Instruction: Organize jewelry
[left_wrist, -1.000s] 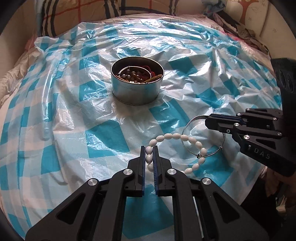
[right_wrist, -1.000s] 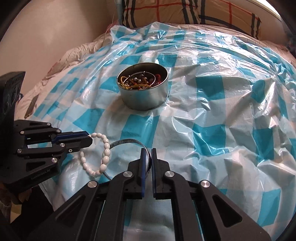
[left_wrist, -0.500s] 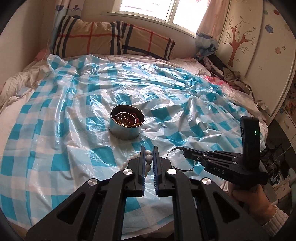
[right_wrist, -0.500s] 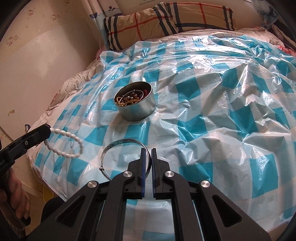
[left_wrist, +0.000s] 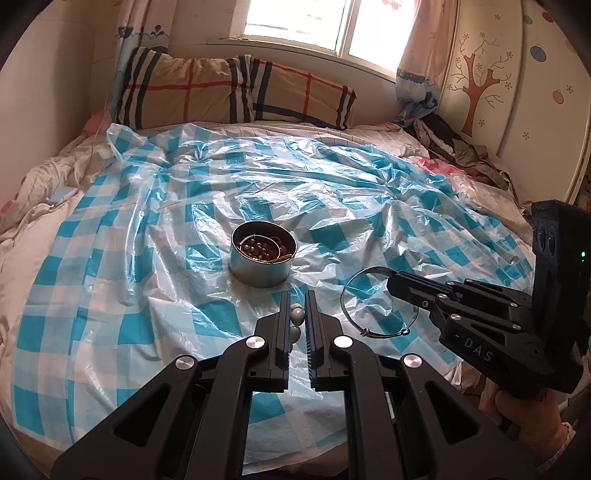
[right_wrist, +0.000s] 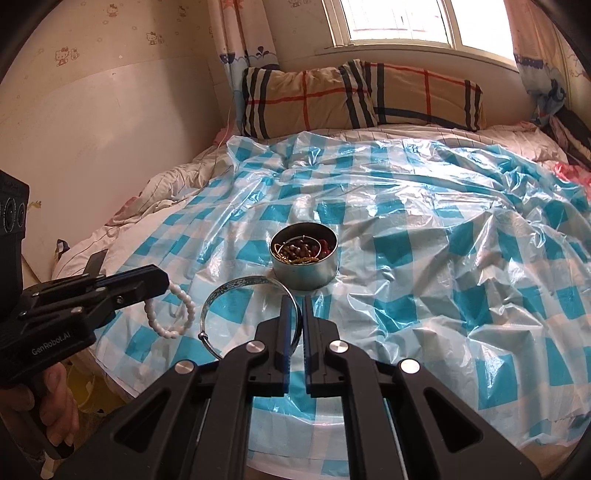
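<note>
A round metal tin holding several pieces of jewelry stands on the blue checked plastic sheet; it also shows in the right wrist view. My left gripper is shut on a white bead bracelet, which hangs from it in the right wrist view. My right gripper is shut on a thin silver bangle, seen held in the air in the left wrist view. Both are raised above the bed, short of the tin.
A plaid pillow lies at the bed's head under the window. Crumpled clothes lie at the far right by a wardrobe with a tree picture. A wall runs along the left side.
Both grippers have lifted up and back from the sheet, carrying the bead bracelet and the bangle off the surface. The tin has stayed in place.
</note>
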